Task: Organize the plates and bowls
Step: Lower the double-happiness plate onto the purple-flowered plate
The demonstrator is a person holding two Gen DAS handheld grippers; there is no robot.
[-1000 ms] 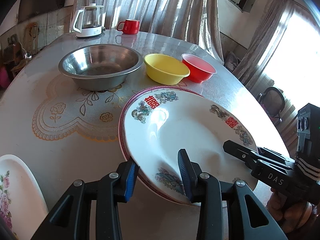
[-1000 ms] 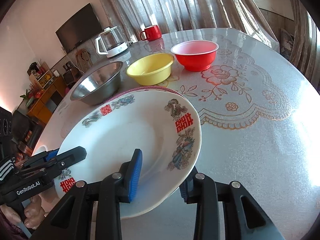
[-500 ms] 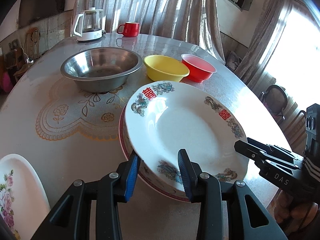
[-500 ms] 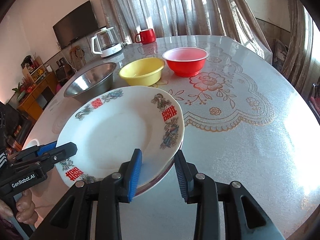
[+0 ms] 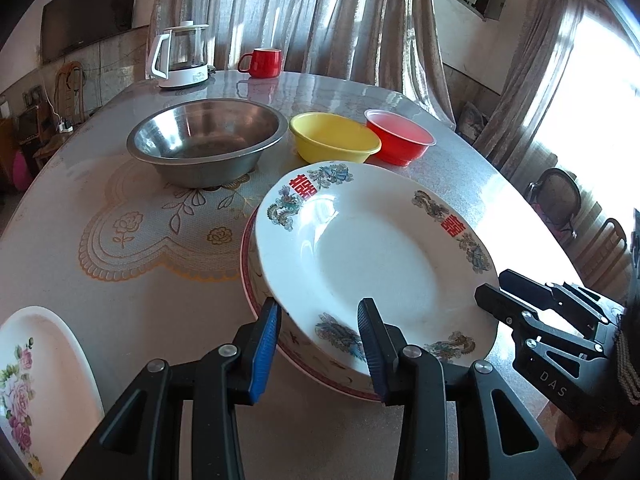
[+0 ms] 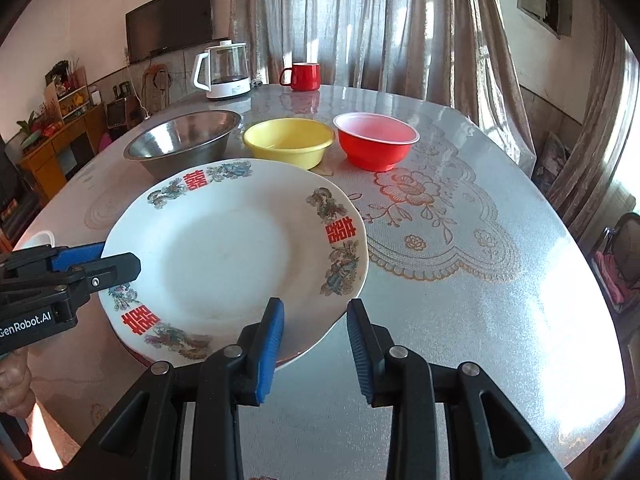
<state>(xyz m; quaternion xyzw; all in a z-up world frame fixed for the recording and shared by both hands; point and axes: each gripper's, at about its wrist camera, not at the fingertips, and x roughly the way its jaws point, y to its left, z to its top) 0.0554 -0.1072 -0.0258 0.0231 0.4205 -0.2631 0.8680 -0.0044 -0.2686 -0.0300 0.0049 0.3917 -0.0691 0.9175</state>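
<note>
A white plate with red characters [image 5: 372, 264] [image 6: 224, 256] lies on top of a red-rimmed plate [image 5: 256, 292] on the table. My left gripper [image 5: 318, 344] is open, its fingers straddling the near rim of the two plates. My right gripper [image 6: 316, 340] is open at the plate's other edge, just off the rim. Behind stand a steel bowl [image 5: 206, 138] [image 6: 182, 146], a yellow bowl [image 5: 334, 142] [image 6: 288, 140] and a red bowl [image 5: 400, 140] [image 6: 376, 142]. A white flowered plate [image 5: 36, 376] lies at the near left.
A glass kettle [image 5: 180, 56] [image 6: 224, 70] and a red mug [image 5: 262, 62] [image 6: 302, 76] stand at the table's far edge. The table [image 6: 480, 280] has a patterned cover. Chairs [image 5: 560, 196] stand to the right of it.
The white plate came down from a tilted hold onto the red-rimmed plate. Both grippers opened and let go of it, and the right gripper drew back from the rim.
</note>
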